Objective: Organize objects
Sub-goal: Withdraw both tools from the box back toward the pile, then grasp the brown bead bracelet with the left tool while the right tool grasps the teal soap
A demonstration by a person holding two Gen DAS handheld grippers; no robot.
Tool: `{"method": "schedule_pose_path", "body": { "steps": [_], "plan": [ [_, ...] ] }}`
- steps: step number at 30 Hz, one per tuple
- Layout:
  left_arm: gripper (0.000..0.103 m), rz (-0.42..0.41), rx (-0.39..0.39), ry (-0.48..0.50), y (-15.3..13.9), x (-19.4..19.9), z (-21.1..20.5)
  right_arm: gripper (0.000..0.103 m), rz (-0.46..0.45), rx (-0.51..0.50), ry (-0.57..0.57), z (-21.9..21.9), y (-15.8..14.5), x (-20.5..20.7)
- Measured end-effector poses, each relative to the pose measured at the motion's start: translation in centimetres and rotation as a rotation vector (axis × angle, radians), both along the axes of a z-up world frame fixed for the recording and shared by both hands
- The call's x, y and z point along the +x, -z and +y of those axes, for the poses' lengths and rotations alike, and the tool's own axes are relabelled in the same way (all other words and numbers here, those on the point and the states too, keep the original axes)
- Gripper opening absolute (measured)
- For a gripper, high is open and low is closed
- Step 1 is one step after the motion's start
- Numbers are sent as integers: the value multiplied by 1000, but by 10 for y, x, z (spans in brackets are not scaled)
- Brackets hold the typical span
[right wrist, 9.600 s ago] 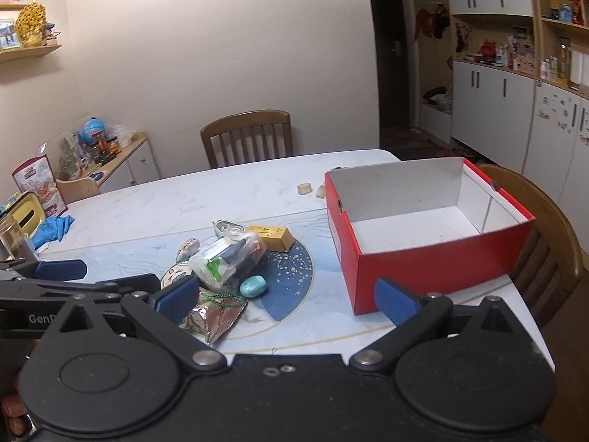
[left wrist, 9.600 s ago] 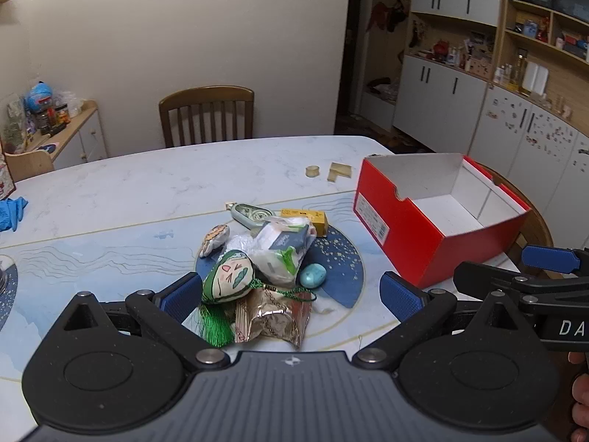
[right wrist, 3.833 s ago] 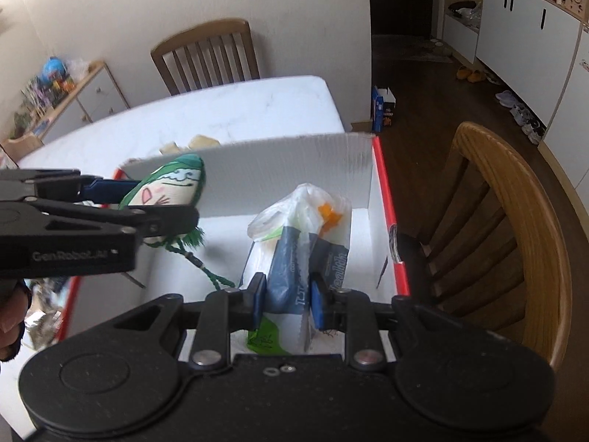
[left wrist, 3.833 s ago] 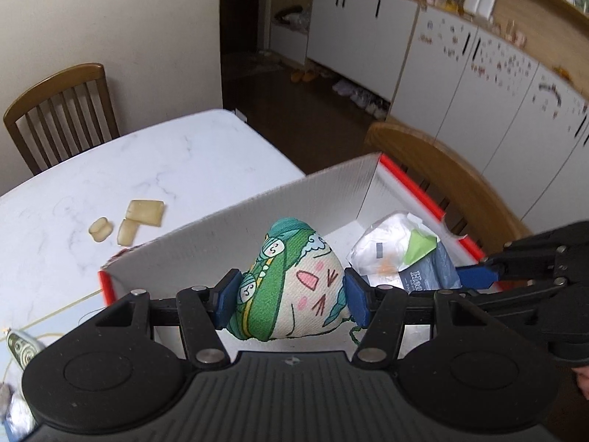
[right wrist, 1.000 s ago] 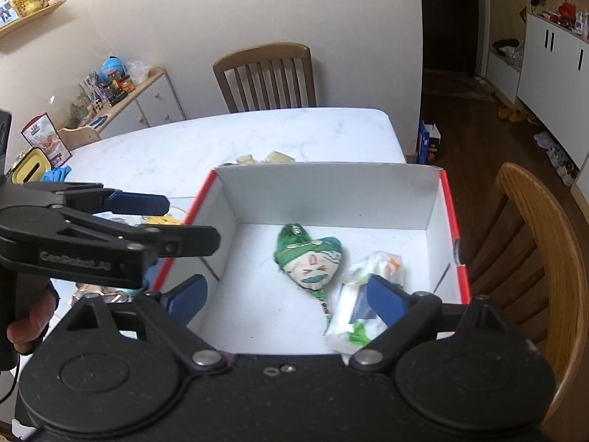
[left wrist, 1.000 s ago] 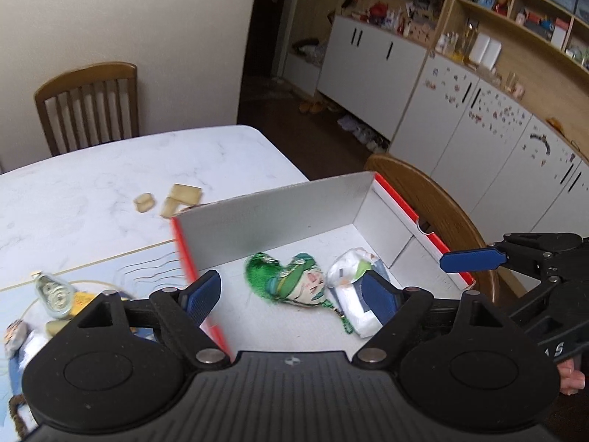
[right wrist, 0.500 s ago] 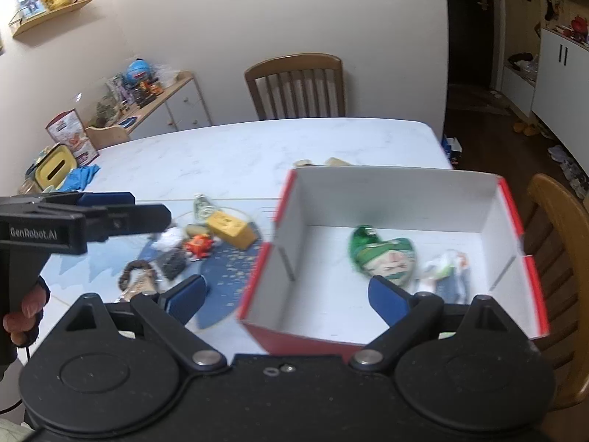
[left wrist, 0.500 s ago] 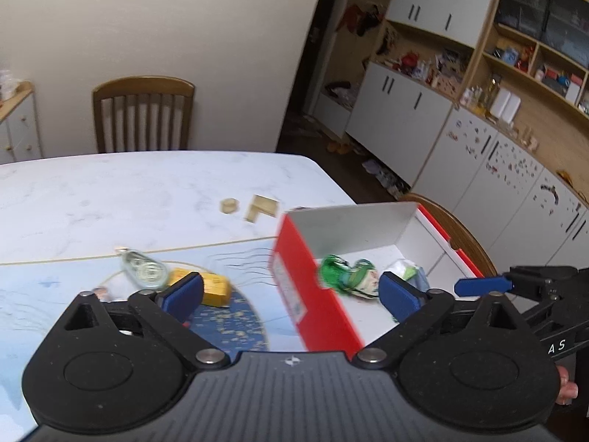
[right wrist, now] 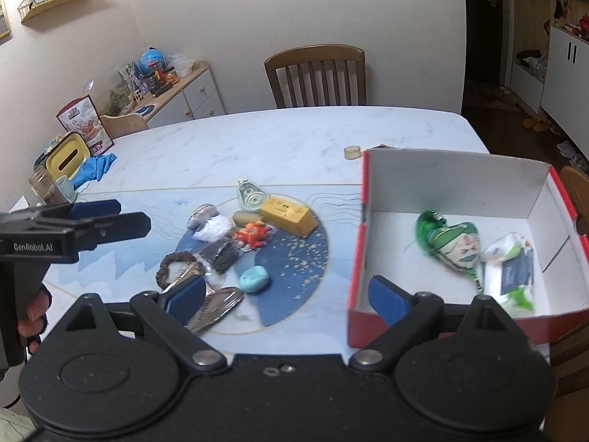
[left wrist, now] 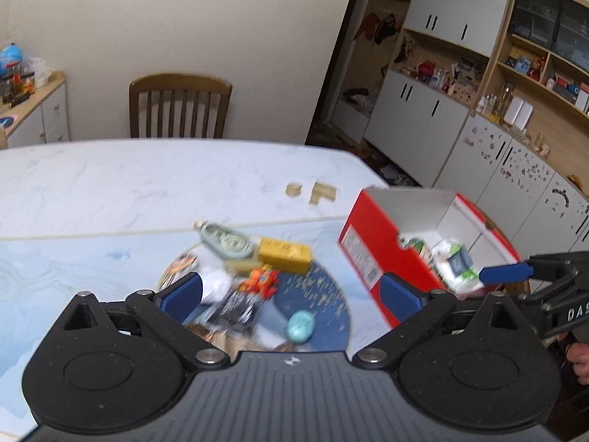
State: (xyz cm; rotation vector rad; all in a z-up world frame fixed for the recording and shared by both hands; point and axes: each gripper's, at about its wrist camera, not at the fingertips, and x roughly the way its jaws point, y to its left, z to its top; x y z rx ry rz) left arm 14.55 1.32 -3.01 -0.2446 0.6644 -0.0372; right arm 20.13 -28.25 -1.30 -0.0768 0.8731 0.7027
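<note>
A red box (right wrist: pixel 456 191) with white inner walls stands at the table's right end; inside lie a green cartoon-face pouch (right wrist: pixel 454 245) and a clear plastic packet (right wrist: pixel 510 269). Left of it, on a dark blue round patch, sits a heap of small things: a yellow bar (right wrist: pixel 289 215), an orange toy (right wrist: pixel 252 234), a teal egg-shaped piece (right wrist: pixel 254 279), a bead bracelet (right wrist: pixel 176 263) and a foil pack (right wrist: pixel 211 311). My left gripper (left wrist: pixel 289 296) hovers open over this heap, nothing between its fingers. My right gripper (right wrist: pixel 287 294) is open too, near the box's left wall.
A wooden chair (right wrist: pixel 316 75) stands at the table's far side and another (right wrist: pixel 574 184) behind the box. Small tan pieces (left wrist: pixel 313 191) lie on the marble top beyond the heap. A yellow tin (right wrist: pixel 66 158), blue cloth and jar sit at the far left edge.
Both grippers have swung left, away from over the box and towards the heap. The left gripper's jaws stand wider than a second ago. The pouch and packet stay in the box.
</note>
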Motion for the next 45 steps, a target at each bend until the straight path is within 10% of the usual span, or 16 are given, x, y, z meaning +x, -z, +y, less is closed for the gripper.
{"method": "schedule_pose_path", "body": {
  "steps": [25,45],
  "plan": [
    [103,140,125,-62,88,-1,79,92,73,-104,74,82,59,4],
    [92,209,152,12,118,44,86,69,201,-153,147,130,105,45]
  ]
}}
